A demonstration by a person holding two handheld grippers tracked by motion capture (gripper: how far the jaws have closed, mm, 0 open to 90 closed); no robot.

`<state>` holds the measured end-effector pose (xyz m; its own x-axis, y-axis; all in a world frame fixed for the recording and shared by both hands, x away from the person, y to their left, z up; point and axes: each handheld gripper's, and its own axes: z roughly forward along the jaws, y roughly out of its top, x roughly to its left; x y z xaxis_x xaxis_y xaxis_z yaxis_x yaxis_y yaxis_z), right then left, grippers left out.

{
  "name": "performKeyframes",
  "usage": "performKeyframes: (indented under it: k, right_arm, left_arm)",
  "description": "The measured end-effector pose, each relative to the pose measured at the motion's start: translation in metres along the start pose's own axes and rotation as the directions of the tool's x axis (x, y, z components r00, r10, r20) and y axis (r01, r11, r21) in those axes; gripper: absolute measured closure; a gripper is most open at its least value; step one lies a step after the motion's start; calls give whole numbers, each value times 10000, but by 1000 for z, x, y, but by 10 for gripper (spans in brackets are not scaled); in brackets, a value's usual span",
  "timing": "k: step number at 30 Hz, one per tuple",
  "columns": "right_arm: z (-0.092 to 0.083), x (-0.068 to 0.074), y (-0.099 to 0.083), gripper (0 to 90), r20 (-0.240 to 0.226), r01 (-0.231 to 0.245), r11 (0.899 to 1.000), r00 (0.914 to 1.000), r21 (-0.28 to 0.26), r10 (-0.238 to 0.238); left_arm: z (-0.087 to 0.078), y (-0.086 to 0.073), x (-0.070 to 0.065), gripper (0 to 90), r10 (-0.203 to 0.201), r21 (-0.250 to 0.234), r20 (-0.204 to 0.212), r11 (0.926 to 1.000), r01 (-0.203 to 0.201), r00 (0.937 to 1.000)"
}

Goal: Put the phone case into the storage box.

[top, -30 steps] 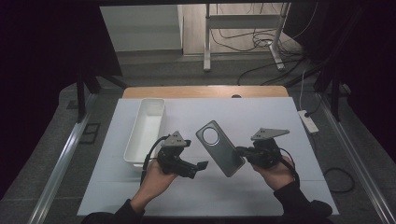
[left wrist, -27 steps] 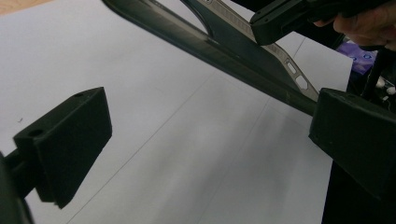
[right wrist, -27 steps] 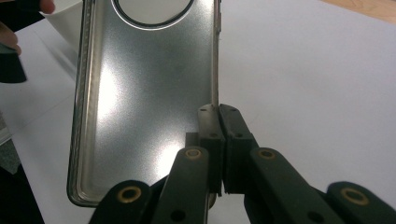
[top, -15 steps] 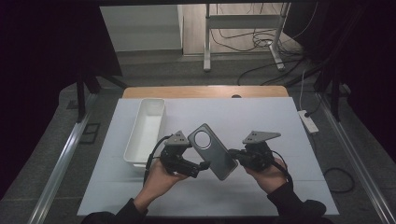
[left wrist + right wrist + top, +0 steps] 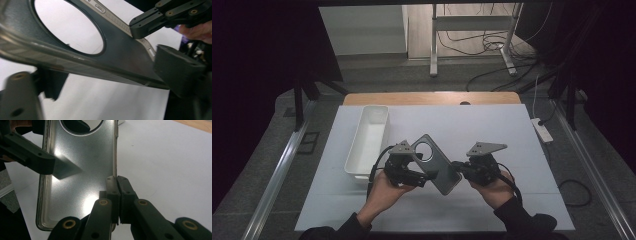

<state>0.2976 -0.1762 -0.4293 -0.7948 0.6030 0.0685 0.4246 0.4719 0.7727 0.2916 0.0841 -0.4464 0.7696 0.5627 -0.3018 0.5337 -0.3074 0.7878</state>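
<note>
Pinching the long side rim of the case (image 5: 77, 177), the right tongs (image 5: 117, 180) have their jaws pressed tight together on that edge and hold the case lifted off the desk (image 5: 512, 130). The left tongs (image 5: 424, 177) sit at the case's opposite side with the case between their jaws; those jaws have just been closing, and whether the pads already press on the case cannot be told. In the high view the case (image 5: 435, 162) hangs tilted between both tongs, round cutout at its far end. A tray (image 5: 369, 135) lies on the desk just left of the case, beyond the left hand (image 5: 384, 192).
</note>
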Motion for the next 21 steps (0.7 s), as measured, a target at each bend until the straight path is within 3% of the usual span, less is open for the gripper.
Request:
performKeyframes:
  k: [1, 2, 8, 9, 14, 18, 21]
  right_arm:
    - [1, 0, 0, 888, -31, 2, 10000, 10000, -20, -2]
    - [2, 1, -1, 888, -12, 59, 10000, 10000, -1, -59]
    - [5, 3, -1, 887, 24, 202, 9998, 9998, 23, -202]
    - [6, 4, -1, 887, 69, 247, 9997, 9997, 20, -247]
    - [10, 10, -1, 885, 204, 652, 9978, 9977, 88, -654]
    - [14, 13, -1, 871, 214, 898, 9959, 9957, 139, -901]
    - [14, 12, -1, 868, 37, 908, 9958, 9959, 64, -908]
  left_arm:
    - [0, 0, 0, 239, -71, 14, 69, 10000, 71, 10000]
    - [-1, 0, 1, 332, -191, 28, 157, 9998, 190, 9997]
    - [-3, -1, 5, 545, -608, 40, 511, 9981, 607, 9968]
    - [-3, -2, 6, 545, -822, -12, 723, 9966, 825, 9940]
    - [-7, -3, 13, 780, -1679, -235, 1237, 9848, 1720, 9780]
    - [-10, -3, 14, 831, -1727, -268, 1260, 9838, 1773, 9769]
    - [-12, -1, 11, 840, -1453, -205, 883, 9888, 1476, 9854]
